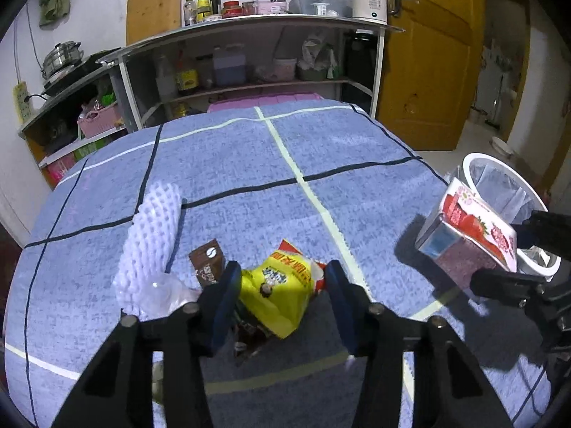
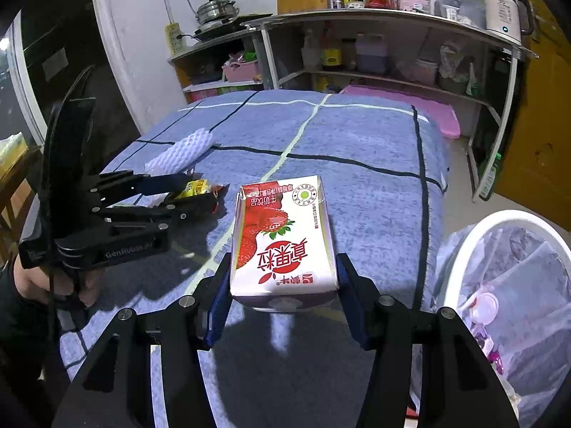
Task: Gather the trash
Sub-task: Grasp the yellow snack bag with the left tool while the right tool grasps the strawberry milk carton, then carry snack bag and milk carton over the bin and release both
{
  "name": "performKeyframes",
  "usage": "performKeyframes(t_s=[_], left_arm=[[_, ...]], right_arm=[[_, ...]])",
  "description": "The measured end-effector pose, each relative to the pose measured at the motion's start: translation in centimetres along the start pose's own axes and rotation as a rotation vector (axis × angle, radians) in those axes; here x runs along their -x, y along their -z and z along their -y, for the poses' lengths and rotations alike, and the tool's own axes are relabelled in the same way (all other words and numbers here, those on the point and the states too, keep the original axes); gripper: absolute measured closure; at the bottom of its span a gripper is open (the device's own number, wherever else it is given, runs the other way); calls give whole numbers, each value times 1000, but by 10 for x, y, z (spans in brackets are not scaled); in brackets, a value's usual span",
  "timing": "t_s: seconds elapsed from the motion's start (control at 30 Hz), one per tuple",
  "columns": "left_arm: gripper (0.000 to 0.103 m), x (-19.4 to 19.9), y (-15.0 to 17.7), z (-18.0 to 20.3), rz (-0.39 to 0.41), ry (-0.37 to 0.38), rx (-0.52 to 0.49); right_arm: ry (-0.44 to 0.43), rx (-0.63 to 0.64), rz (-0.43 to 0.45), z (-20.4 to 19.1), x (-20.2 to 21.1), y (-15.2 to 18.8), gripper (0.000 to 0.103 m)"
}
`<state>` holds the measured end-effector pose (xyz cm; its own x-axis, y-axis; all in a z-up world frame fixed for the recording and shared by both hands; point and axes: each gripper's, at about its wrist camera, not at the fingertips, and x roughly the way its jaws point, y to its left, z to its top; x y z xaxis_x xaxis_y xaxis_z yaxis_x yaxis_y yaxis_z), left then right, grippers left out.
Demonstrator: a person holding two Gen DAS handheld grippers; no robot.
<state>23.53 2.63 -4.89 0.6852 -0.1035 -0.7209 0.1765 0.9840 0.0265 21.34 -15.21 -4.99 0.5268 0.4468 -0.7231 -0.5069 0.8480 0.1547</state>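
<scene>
Right tool [image 2: 283,285] — closed on the strawberry milk carton [image 2: 283,235], blue pads pressed to its two long sides, carton lifted clear of the blue checked surface [image 2: 357,135]. Held by the flanks so it can likely be swung sideways and dropped without turning.

White bin [image 2: 460,249] — lined with a clear bag, standing on the floor just beside the surface's right edge, some rubbish already inside. Placed within the right tool's reach; the carton is near its rim but not yet over the opening.

Left tool [image 1: 282,278] — fingers set at a middling width either side of the yellow snack wrapper [image 1: 282,289], which sits crumpled on the surface. Whether the pads already touch it cannot be told; the wrapper does not look lifted.

Brown sachet [image 1: 208,258] — just beside the left finger, on the surface, untouched.

White foam fruit net [image 1: 151,246] — lying left of the sachet, with a bit of clear plastic film [image 1: 167,292] at its near end.

Judgement — carton is the piece in hand; wrapper, sachet, net and film remain to be collected.
</scene>
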Motion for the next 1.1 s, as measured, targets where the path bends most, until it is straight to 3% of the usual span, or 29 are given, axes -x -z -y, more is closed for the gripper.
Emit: performKeyframes(t_s=[0.03, 0.23, 0.67, 1.1], left_arm=[[73, 0, 0, -1, -9, 4, 3], [84, 4, 6, -3, -12, 19, 32], [88, 56, 12, 16, 91, 105, 126], [89, 78, -7, 90, 134, 235, 52]], right_arm=[[1, -3, 1, 1, 1, 1, 48], [9, -20, 8, 4, 8, 6, 48], [49, -45, 75, 5, 49, 18, 48], [152, -131, 136, 45, 107, 47, 48]])
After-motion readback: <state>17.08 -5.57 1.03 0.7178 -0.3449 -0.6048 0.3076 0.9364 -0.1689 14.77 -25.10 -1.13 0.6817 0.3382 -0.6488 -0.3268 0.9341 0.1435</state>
